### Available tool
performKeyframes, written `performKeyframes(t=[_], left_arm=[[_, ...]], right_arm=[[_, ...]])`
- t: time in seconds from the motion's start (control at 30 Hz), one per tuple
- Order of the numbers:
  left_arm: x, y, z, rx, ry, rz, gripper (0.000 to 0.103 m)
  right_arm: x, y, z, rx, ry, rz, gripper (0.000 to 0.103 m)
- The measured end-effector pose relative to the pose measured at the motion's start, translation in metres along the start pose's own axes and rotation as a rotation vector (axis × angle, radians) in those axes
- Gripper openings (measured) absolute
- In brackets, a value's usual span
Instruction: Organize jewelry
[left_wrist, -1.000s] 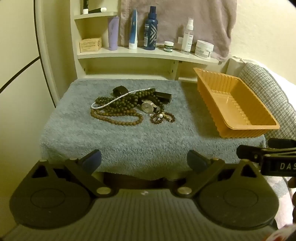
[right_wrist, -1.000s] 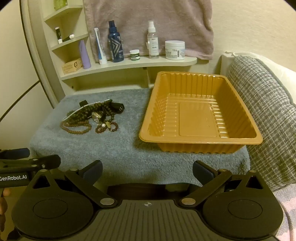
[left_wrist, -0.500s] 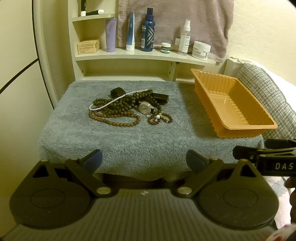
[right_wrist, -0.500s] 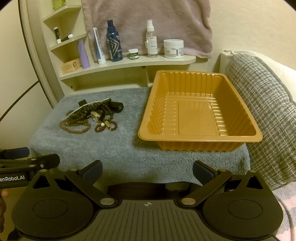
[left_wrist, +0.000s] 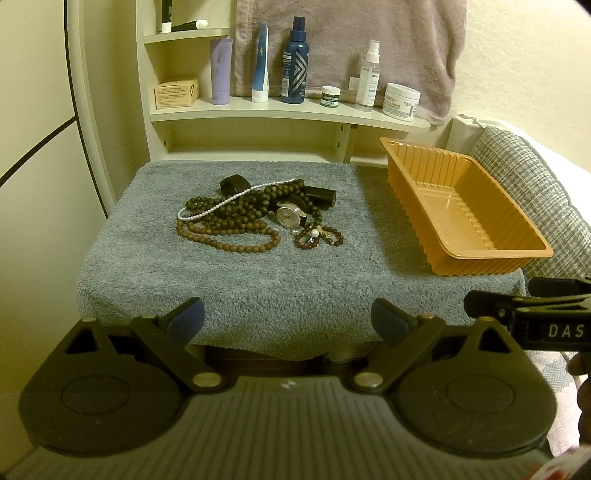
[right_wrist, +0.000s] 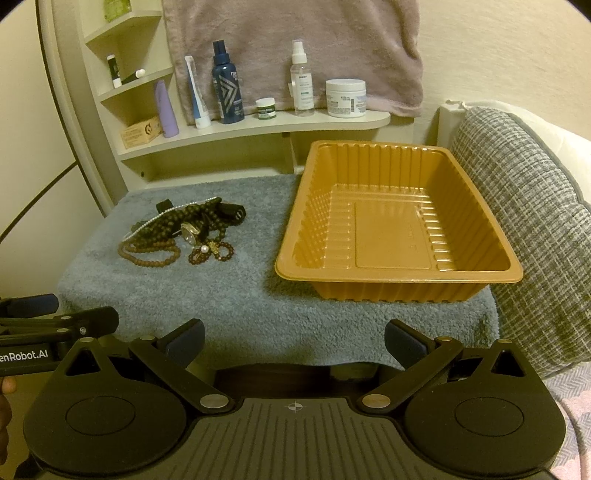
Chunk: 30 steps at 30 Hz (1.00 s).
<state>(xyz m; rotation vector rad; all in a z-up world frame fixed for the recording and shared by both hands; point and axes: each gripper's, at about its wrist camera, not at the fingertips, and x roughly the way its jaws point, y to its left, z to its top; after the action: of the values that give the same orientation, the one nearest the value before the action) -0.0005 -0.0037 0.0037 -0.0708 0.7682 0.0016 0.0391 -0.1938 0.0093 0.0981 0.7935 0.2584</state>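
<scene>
My left tongs (left_wrist: 287, 319) and my right tongs (right_wrist: 294, 336) both stand wide open with nothing between the pads, held short of the near edge of the grey towel (left_wrist: 258, 273). Ahead of the left pair lies one jewelry pile (left_wrist: 258, 218): I count one white pearl strand (left_wrist: 221, 202), one watch (left_wrist: 289, 216), one small bracelet with a pearl (left_wrist: 318, 236), and several brown and dark bead strands too tangled to count. One empty orange tray (right_wrist: 391, 229) sits straight ahead of the right pair, well right of the pile. The shelf behind carries seven containers plus one box. Only the right view shows the tray's full floor; only the left view shows the watch face clearly
</scene>
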Motion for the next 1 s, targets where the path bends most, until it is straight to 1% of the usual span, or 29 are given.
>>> performKeyframes(t=[1.0], left_arm=[[-0.0013, -0.0016, 0.0006, -0.002, -0.001, -0.006, 0.096]], right_arm=[[0.0, -0.0001, 0.0, 0.002, -0.001, 0.001, 0.103]])
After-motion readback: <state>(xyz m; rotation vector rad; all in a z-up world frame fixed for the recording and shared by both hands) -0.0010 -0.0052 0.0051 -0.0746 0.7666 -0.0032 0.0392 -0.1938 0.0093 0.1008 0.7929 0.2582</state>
